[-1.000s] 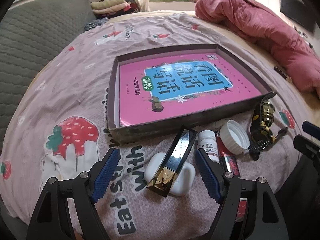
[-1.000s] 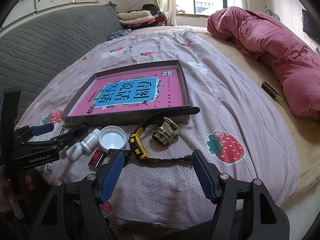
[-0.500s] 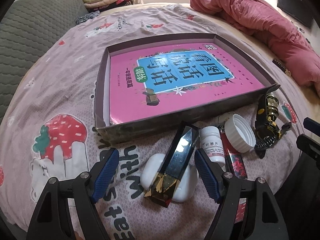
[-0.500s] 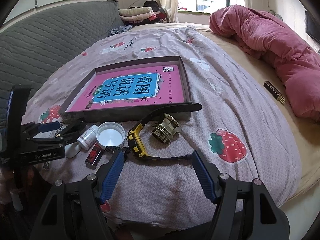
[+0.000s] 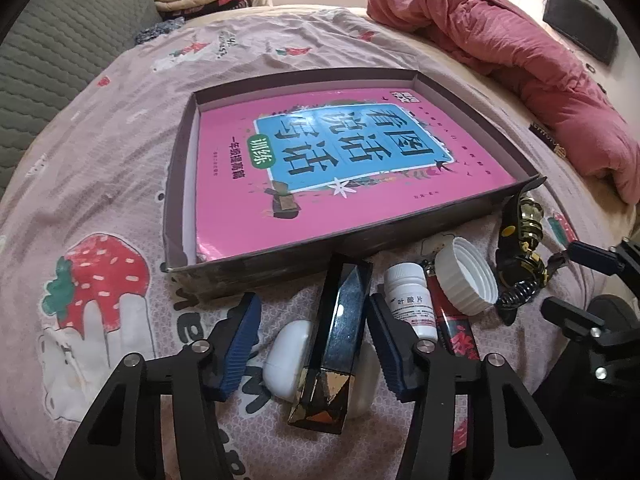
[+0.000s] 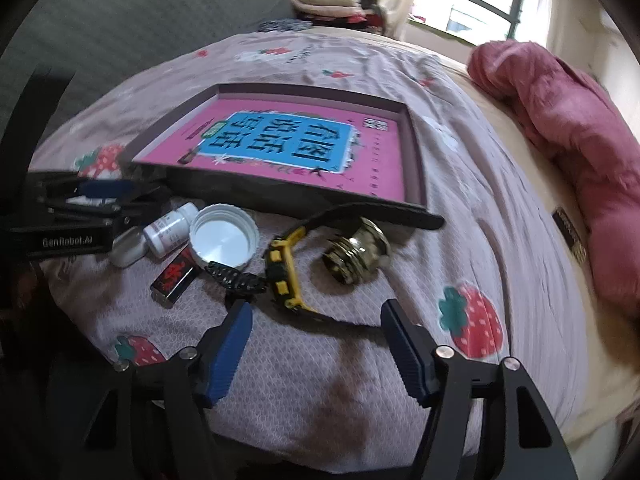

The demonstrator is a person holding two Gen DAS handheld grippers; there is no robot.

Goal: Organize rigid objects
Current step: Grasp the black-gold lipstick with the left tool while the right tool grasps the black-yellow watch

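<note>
A black and gold lipstick tube (image 5: 340, 332) lies across a white earbud case (image 5: 290, 354) on the bedspread. My left gripper (image 5: 312, 340) straddles both. Its jaws are closing, and the blue pads stand close beside the tube and case without pressing them. A yellow and black watch (image 6: 284, 276) lies just ahead of my right gripper (image 6: 316, 356), its strap trailing between the fingers. Those jaws are closing slightly and touch nothing. A shallow dark tray (image 5: 176, 184) holds a pink book (image 5: 340, 152).
A white pill bottle (image 5: 410, 304), a white cap (image 5: 466, 276), a red and black small box (image 5: 456, 332) and a brass fitting (image 6: 356, 256) lie before the tray. A pink quilt (image 6: 580, 120) is heaped at the right, a grey padded back (image 5: 60, 60) at the left.
The left jaws have narrowed around the tube and case. The right gripper has rolled, sunk and come closer to the watch, its jaws a little narrower.
</note>
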